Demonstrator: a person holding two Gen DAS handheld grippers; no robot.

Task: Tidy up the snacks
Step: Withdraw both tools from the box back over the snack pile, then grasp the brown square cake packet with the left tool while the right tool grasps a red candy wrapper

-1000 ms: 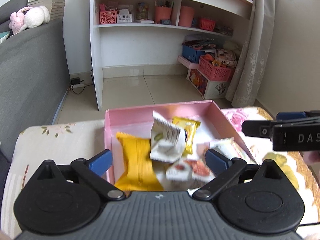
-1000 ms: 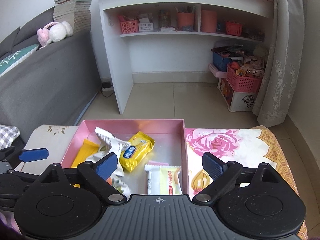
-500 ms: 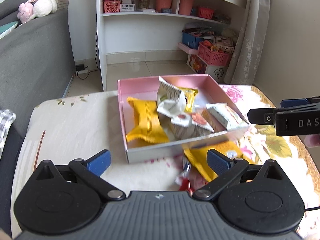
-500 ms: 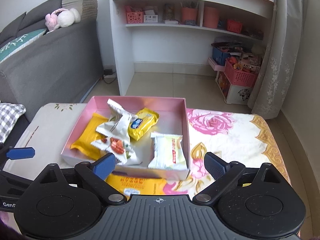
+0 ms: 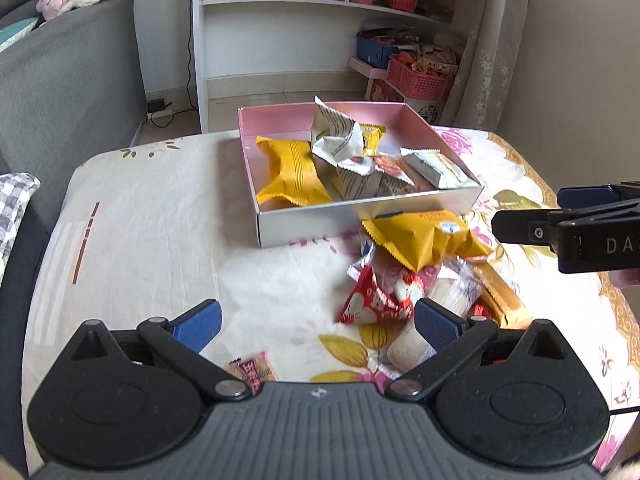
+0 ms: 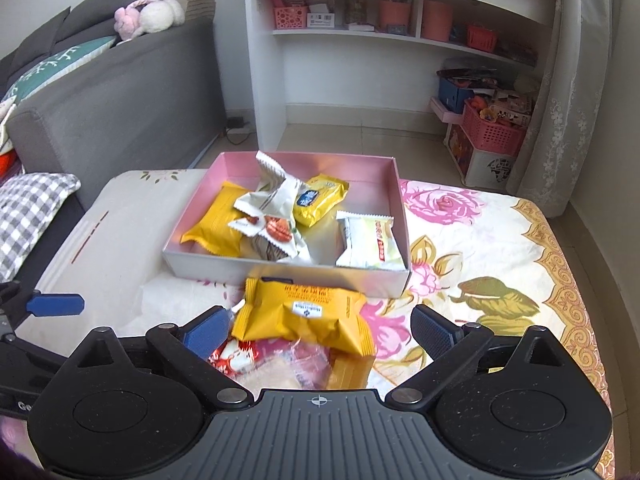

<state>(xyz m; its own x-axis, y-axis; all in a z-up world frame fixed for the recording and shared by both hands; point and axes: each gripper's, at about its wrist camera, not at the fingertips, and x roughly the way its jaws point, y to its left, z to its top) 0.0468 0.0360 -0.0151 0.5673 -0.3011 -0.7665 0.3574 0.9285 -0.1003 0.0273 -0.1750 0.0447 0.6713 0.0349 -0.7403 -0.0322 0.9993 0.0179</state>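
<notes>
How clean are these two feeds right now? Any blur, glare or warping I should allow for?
Left wrist view: the box and its snacks are sharp, the loose pile in front is smeared with motion blur, and the shelf bows from the fisheye. Right wrist view: the yellow pack is readable but the wrappers below it are blurred; even daylight, soft sheen on the box's inner wall, no harsh glare.

The clear wrapped snack [image 5: 448,300] below the yellow packet [image 5: 424,240] is motion-blurred in both wrist views, so its print cannot be read, and the right finger of the left gripper [image 5: 318,324] covers its near end. Only a corner of 1 small packet [image 5: 252,372] shows above that gripper's body. The right gripper [image 5: 568,228] is cut off by the picture's right edge, and the text on the yellow packet is too small to read.
</notes>
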